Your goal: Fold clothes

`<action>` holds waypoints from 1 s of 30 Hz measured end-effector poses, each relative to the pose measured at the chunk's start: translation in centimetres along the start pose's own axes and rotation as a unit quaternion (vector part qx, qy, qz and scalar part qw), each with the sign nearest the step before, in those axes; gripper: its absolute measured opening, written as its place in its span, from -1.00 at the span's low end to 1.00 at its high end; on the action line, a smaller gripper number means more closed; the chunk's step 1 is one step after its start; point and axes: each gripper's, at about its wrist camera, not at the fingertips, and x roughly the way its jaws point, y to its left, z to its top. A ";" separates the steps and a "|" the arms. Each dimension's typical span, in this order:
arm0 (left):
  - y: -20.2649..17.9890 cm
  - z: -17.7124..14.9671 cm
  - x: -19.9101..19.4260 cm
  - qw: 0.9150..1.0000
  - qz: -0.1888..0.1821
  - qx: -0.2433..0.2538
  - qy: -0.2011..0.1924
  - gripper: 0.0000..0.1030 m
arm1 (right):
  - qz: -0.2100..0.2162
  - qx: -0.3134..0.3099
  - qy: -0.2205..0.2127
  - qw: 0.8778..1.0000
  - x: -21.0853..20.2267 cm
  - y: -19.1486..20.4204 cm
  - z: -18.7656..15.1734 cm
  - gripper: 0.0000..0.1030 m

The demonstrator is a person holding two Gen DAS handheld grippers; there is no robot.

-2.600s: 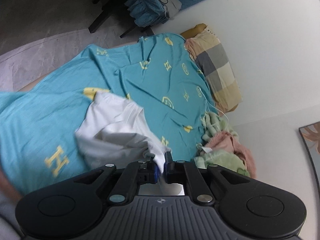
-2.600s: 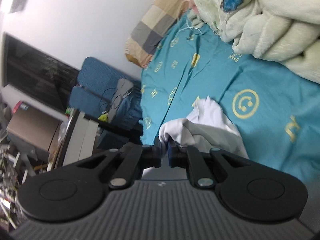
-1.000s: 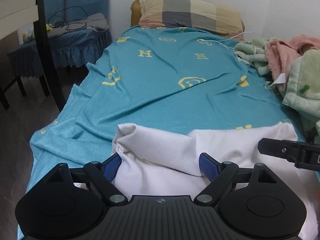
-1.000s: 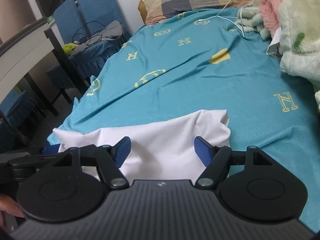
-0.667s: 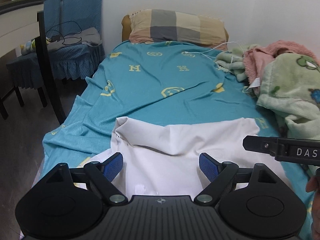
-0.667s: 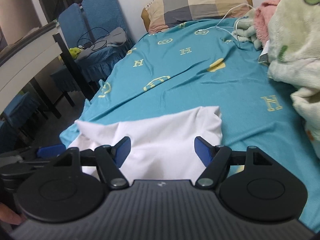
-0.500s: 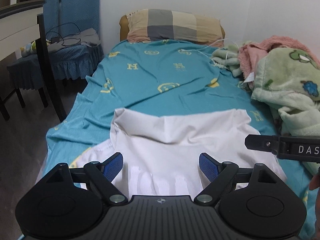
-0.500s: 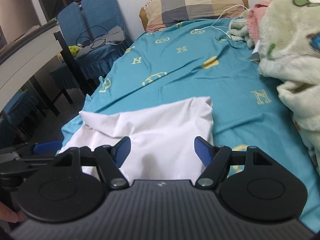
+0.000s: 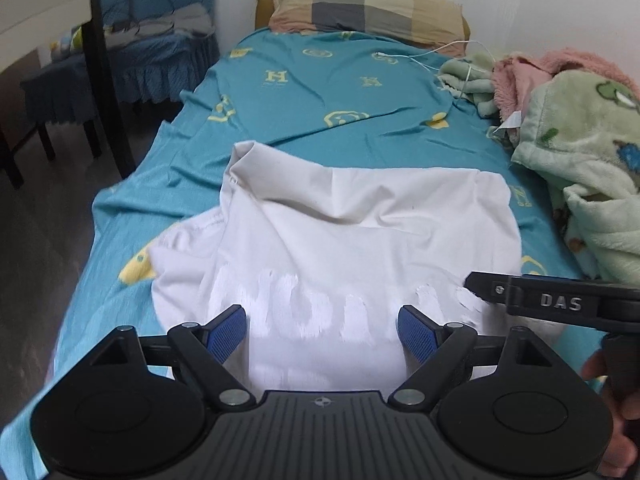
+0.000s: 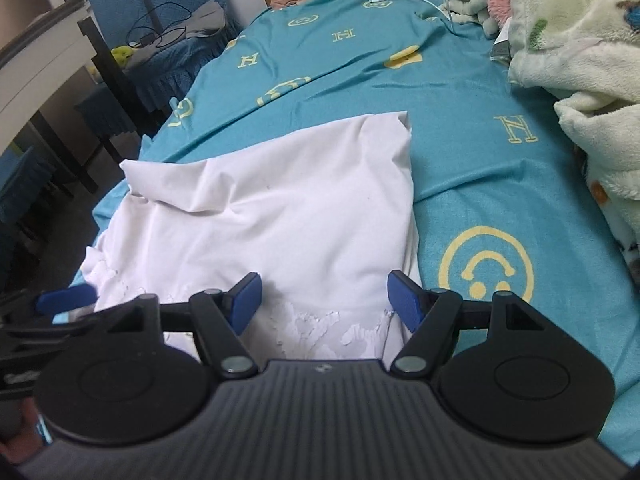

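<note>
A white T-shirt (image 9: 360,232) lies spread on the teal bedsheet (image 9: 328,92), its far edge rumpled and a faded white print near me. It also shows in the right wrist view (image 10: 280,224). My left gripper (image 9: 322,330) is open and empty, hovering over the shirt's near part. My right gripper (image 10: 322,296) is open and empty over the shirt's near right side. The right gripper's finger (image 9: 560,300) shows at the right edge of the left wrist view. The left gripper's blue pad (image 10: 66,298) shows at the left of the right wrist view.
A checked pillow (image 9: 368,8) lies at the bed's head. Green and pink fleece blankets (image 9: 580,132) are piled along the right side, with a white cable (image 9: 440,50). Blue-covered chairs (image 9: 152,48) and a dark table leg (image 9: 106,80) stand left of the bed.
Both grippers were shut on the bunched shirt 2.6 s ago. They have opened and let it go. Since then they have drawn back, showing more of the spread shirt.
</note>
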 end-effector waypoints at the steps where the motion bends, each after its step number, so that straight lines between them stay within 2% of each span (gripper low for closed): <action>1: 0.5 -0.1 -0.6 1.000 -0.014 -0.026 0.005 0.69 | 0.000 0.003 0.000 1.000 -0.1 -0.1 0.0 0.38; 2: 1.0 -0.3 -1.2 0.998 -0.027 -0.052 0.010 0.78 | 0.001 0.007 -0.001 1.000 -0.2 -0.2 0.0 0.38; 4: 2.1 -0.6 -2.3 0.993 -0.056 -0.105 0.021 0.84 | 0.004 0.016 -0.002 1.000 -0.4 -0.4 0.2 0.39; 6: 3.5 -1.5 -1.8 0.980 -0.092 -0.168 0.046 0.84 | 0.008 0.026 -0.003 1.000 -0.5 -0.7 0.4 0.39; 8: 4.8 -2.3 -0.6 0.963 -0.119 -0.229 0.075 0.83 | 0.011 0.035 -0.003 0.999 -0.6 -0.8 0.5 0.39; 10: 6.1 -2.9 0.7 0.942 -0.141 -0.289 0.095 0.78 | 0.014 0.042 -0.003 0.999 -0.7 -0.9 0.5 0.39; 13: 7.9 -3.7 2.3 0.911 -0.165 -0.368 0.090 0.75 | 0.020 0.056 -0.004 0.998 -0.7 -1.2 0.6 0.39; 15: 8.9 -4.0 3.2 0.895 -0.165 -0.406 0.081 0.70 | 0.027 0.071 -0.005 0.997 -0.8 -1.4 0.8 0.39; 18: 10.0 -4.3 3.7 0.880 -0.163 -0.442 0.062 0.35 | 0.050 0.101 -0.014 0.994 -1.6 -1.6 1.0 0.40; 19: 10.3 -4.4 3.8 0.876 -0.162 -0.451 0.057 0.13 | 0.062 0.111 -0.020 0.992 -2.1 -1.6 1.1 0.40; 20: 10.5 -4.4 3.6 0.875 -0.159 -0.454 0.052 -0.02 | 0.076 0.121 -0.025 0.989 -2.6 -1.6 1.1 0.40; 22: 10.4 -4.4 3.3 0.878 -0.159 -0.451 0.040 -0.18 | 0.127 0.155 -0.031 0.979 -4.0 -1.4 1.0 0.43; 23: 10.2 -4.2 3.0 0.881 -0.157 -0.445 0.034 -0.35 | 0.161 0.176 -0.022 0.971 -4.2 -1.3 0.6 0.43; 24: 9.8 -3.9 2.7 0.888 -0.153 -0.432 0.026 -0.44 | 0.194 0.198 -0.014 0.961 -4.5 -1.1 0.2 0.43; 26: 9.1 -3.3 2.0 0.900 -0.149 -0.409 0.009 -0.58 | 0.257 0.240 0.004 0.936 -4.8 -0.8 -0.6 0.43; 28: 8.6 -2.8 1.2 0.903 -0.159 -0.400 -0.010 -0.62 | 0.295 0.302 0.036 0.906 -3.5 -0.7 -2.2 0.43; 30: 8.4 -2.4 0.6 0.901 -0.170 -0.398 -0.027 -0.65 | 0.331 0.361 0.067 0.869 -2.3 -0.6 -3.7 0.43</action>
